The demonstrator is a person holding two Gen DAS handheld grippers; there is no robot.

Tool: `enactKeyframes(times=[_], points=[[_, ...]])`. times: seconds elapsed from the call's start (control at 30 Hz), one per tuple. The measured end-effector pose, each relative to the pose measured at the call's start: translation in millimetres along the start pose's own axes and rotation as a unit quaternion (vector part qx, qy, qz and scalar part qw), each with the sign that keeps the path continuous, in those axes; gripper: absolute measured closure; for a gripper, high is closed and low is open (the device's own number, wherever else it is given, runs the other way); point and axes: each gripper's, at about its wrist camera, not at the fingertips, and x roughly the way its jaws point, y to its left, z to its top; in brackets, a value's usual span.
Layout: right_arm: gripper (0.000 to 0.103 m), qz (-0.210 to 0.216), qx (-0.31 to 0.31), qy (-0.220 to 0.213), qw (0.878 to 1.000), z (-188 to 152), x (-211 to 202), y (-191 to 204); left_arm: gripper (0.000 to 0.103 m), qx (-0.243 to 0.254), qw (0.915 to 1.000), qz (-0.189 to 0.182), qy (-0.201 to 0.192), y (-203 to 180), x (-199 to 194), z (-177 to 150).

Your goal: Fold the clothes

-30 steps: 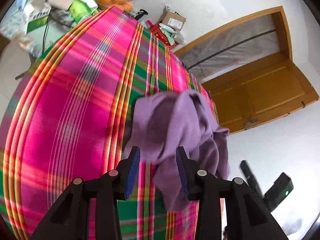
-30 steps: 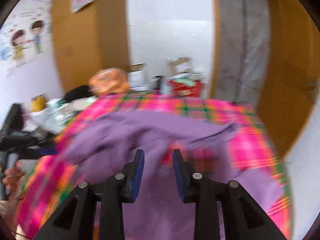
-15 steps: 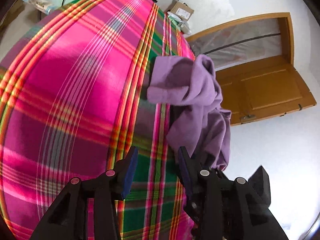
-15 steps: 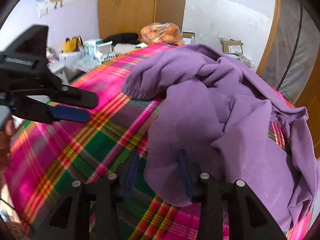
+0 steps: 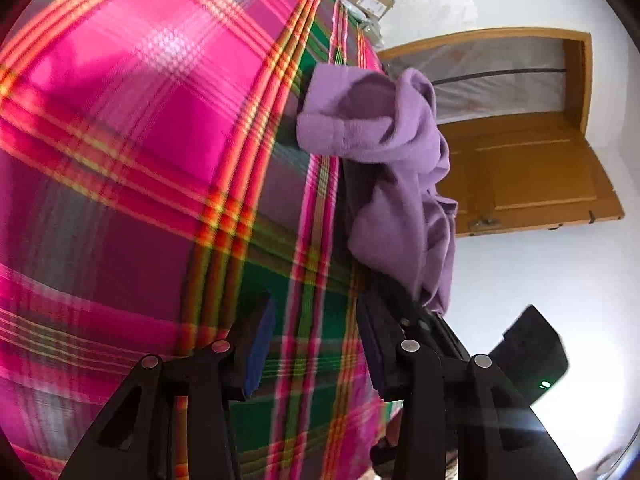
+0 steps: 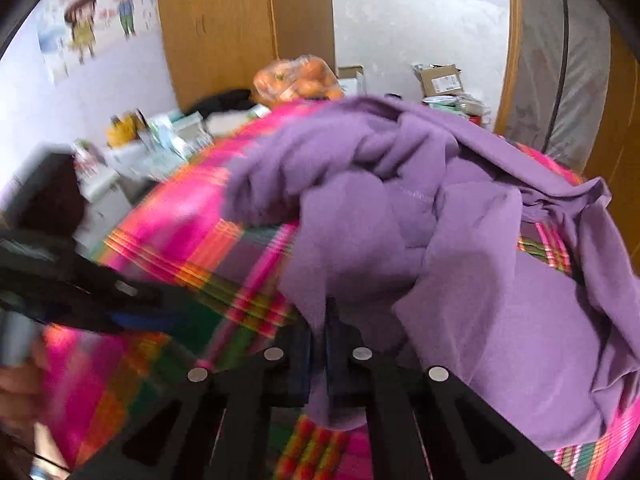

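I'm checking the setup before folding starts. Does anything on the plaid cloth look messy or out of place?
Yes: the purple garment lies bunched in a crumpled heap on the plaid cloth, not spread flat. The right hand-held gripper is shut on its near edge; the left hand-held gripper is open and holds nothing.

White walls (image 6: pixel 420 28) enclose the room. A wooden wardrobe (image 6: pixel 224 28) stands beside a cartoon children poster (image 6: pixel 100 20). An open wooden door (image 5: pixel 532 172) hangs from its frame. A pink and green plaid cloth (image 5: pixel 140 140) covers the table under daylight.
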Motion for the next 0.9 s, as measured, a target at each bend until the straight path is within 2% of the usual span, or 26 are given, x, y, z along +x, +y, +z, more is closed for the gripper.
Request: enactKeyframes(times=[0.13, 0.27, 0.33, 0.47, 0.67, 0.77, 0.9], points=[[0.098, 0.042, 0.018, -0.036, 0.998, 13, -33, -2, 0.06, -0.012, 0.9998, -0.014, 0.0, -1, 6, -2], [0.098, 0.08, 0.031, -0.051, 0.995, 20, -53, -3, 0.059, -0.027, 0.999, -0.036, 0.004, -2, 11, -3], [0.098, 0.101, 0.04, -0.06, 0.992, 21, -61, -3, 0.051, -0.031, 0.999, -0.034, 0.0, -2, 12, -3], [0.098, 0.133, 0.058, -0.078, 0.986, 20, -77, -6, 0.051, -0.045, 0.9985, -0.026, -0.015, -2, 14, 0], [0.098, 0.152, 0.054, -0.085, 0.983, 12, -91, -9, 0.051, -0.054, 0.9966, 0.0, -0.061, -11, 4, 19], [0.098, 0.145, 0.069, -0.078, 0.984, 6, -88, -18, 0.051, -0.022, 0.9941, 0.035, -0.1, -21, -1, 23], [0.098, 0.144, 0.079, -0.063, 0.984, -1, -78, -26, 0.051, 0.016, 0.989, 0.073, -0.128, -22, -7, 23]])
